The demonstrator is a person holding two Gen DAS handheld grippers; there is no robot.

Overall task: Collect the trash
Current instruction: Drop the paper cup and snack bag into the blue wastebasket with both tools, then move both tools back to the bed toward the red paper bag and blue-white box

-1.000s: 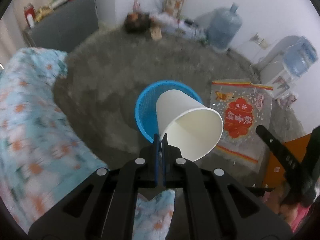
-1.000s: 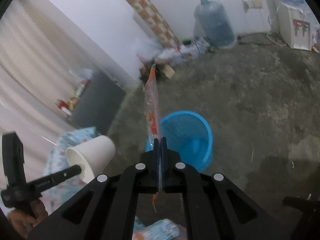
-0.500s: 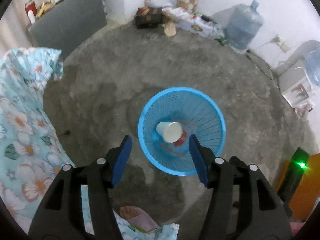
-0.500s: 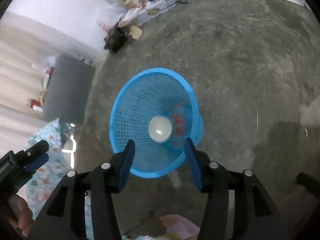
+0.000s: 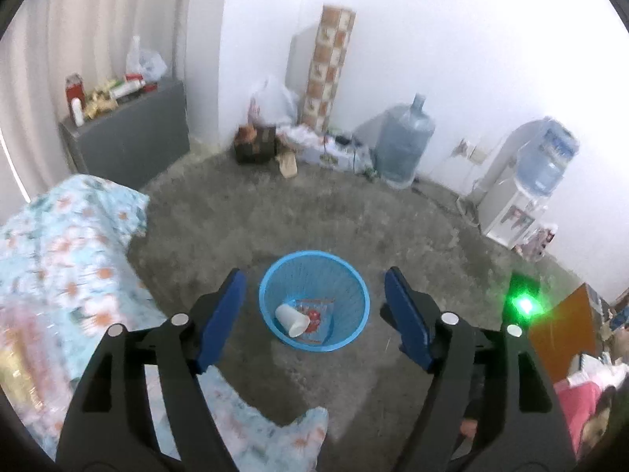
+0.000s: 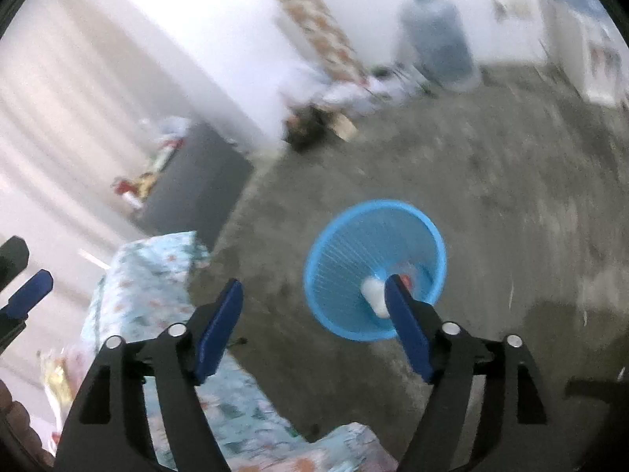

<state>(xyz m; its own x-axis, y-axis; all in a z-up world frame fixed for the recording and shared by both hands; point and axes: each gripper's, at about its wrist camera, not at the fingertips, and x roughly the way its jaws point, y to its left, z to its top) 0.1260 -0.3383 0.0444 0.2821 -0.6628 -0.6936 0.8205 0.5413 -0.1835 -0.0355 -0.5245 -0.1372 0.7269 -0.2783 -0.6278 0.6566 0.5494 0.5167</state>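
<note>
Trash, a paper cup (image 5: 291, 319) and a red-printed plastic bag (image 5: 316, 314), lies inside the blue basket (image 5: 355, 283) on the floor, where both grippers, left (image 5: 314, 324) and right (image 6: 314, 324), jaws just opened wide and empty, hang above it.

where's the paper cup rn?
Left wrist view: the paper cup lies on its side at the bottom of the blue basket, left of the red-printed plastic bag.

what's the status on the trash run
Both claws, left and right, just opened, nothing between them. Cup and wrapper lie in the basket. Nothing in the way.
</note>
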